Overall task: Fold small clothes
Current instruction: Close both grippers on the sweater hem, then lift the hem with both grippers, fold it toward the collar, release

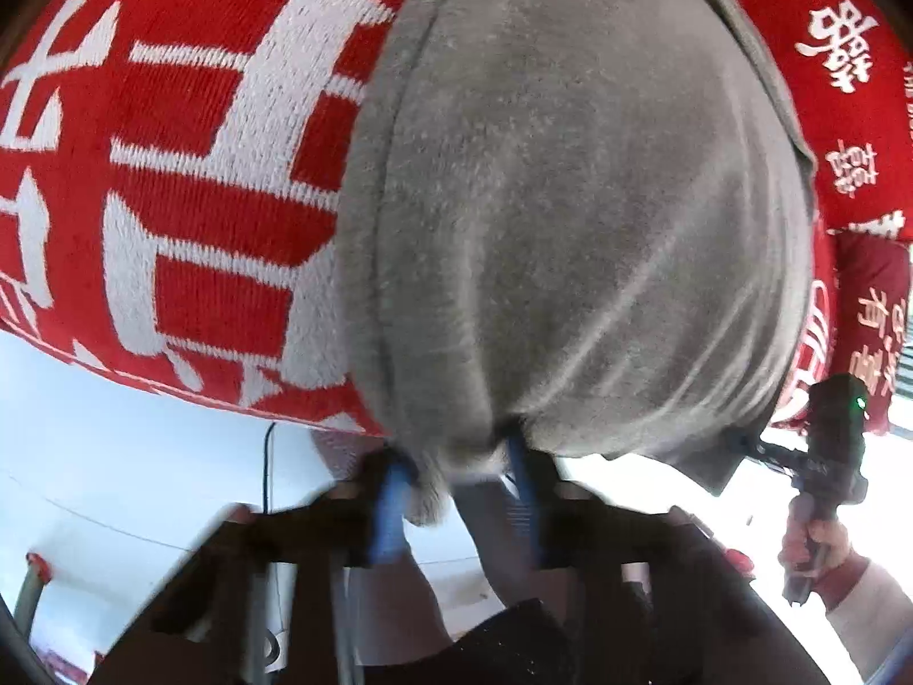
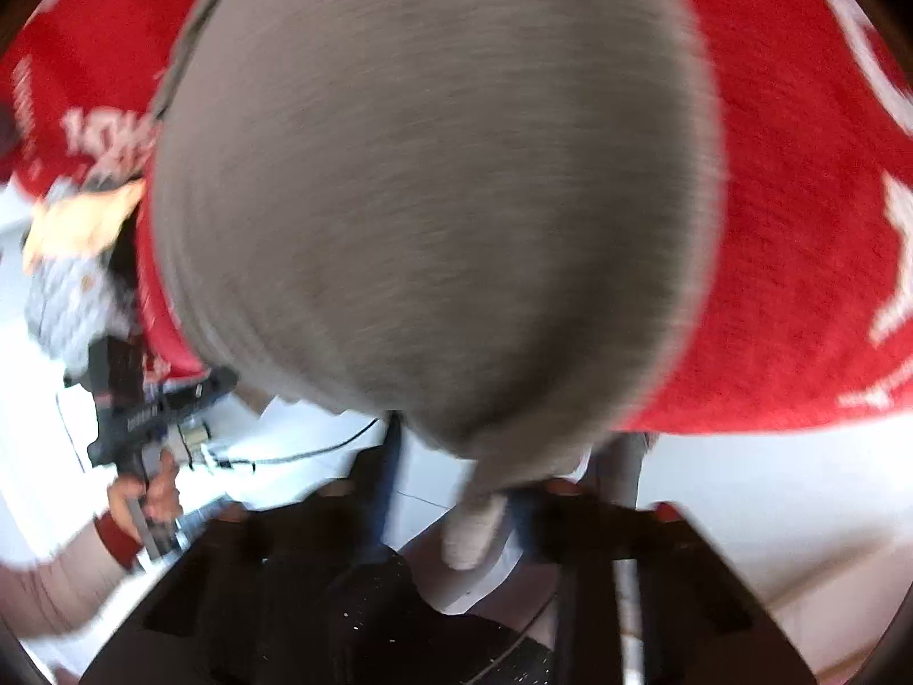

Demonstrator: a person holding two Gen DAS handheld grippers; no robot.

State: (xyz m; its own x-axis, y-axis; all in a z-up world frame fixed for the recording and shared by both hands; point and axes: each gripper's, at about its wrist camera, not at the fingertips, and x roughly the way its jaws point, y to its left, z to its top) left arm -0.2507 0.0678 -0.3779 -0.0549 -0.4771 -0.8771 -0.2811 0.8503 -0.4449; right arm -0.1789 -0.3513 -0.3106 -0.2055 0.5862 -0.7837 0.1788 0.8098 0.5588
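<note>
A grey fleecy garment (image 1: 570, 200) (image 2: 428, 200) lies spread over a red cloth. Its near hem is gathered to a point at each gripper. In the left wrist view my left gripper (image 1: 459, 485) is shut on a bunched bit of that hem, a blue finger (image 1: 394, 491) on either side. In the right wrist view, which is blurred, my right gripper (image 2: 456, 491) pinches another corner, and a tail of grey cloth hangs down between the fingers. Each gripper also shows in the other's view, held by a hand (image 1: 816, 542) (image 2: 148, 496) at the garment's edge.
The red knitted cloth with white characters (image 1: 200, 171) (image 2: 799, 228) covers the surface under the garment and reaches past it on both sides. Below its near edge is a white floor (image 1: 114, 456) with a black cable (image 2: 319, 451). An orange and grey bundle (image 2: 74, 228) lies at the left.
</note>
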